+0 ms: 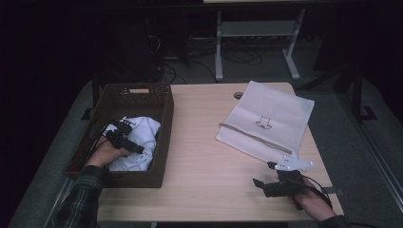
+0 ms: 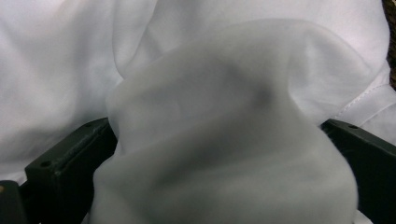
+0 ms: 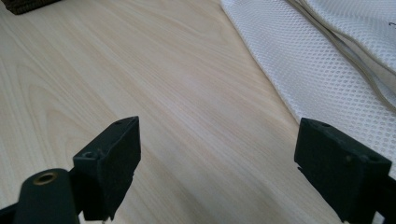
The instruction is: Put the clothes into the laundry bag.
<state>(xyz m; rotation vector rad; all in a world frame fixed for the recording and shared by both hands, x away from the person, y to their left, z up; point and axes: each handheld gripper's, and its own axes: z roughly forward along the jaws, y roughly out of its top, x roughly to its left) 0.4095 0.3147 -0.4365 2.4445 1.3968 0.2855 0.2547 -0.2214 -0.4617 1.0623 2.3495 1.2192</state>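
- High view: a pale wood-grain worktop [image 1: 204,156] carried a dark brown woven rectangular basket [image 1: 161,137] at its left side and a flat white mesh fabric bag with a small dark printed mark [image 1: 268,121] at its right rear.
- High view: a crumpled white cloth garment [image 1: 140,142] lay inside the basket, filling its near half.
- High view: the left gripper [image 1: 124,137] was down inside the basket, on top of the garment, held by a hand in a plaid sleeve [image 1: 83,194].
- High view: the right gripper [image 1: 261,184] sat low over the bare worktop at the front right, near the bag's closest corner but apart from it, its grey three-cornered plate [image 1: 292,164] on top.
- Left gripper view: a rounded fold of the white garment [image 2: 224,140] bulged up between the two black fingers [image 2: 65,161], which stood spread wide at either side. The fabric touched the inner face of each, yet nothing showed it pinched; the fingers read as released, with the cloth lying loose between them. More of the garment, with a stitched hem [image 2: 364,100], filled the background.
- Right gripper view: the two black fingers [image 3: 109,158] stood well apart with nothing between them, released, above the bare wood.
- Right gripper view: the mesh bag [image 3: 327,70] lay to the right, its edge running close past the right-hand finger. A corner of the basket [image 3: 28,4] showed at the top left.
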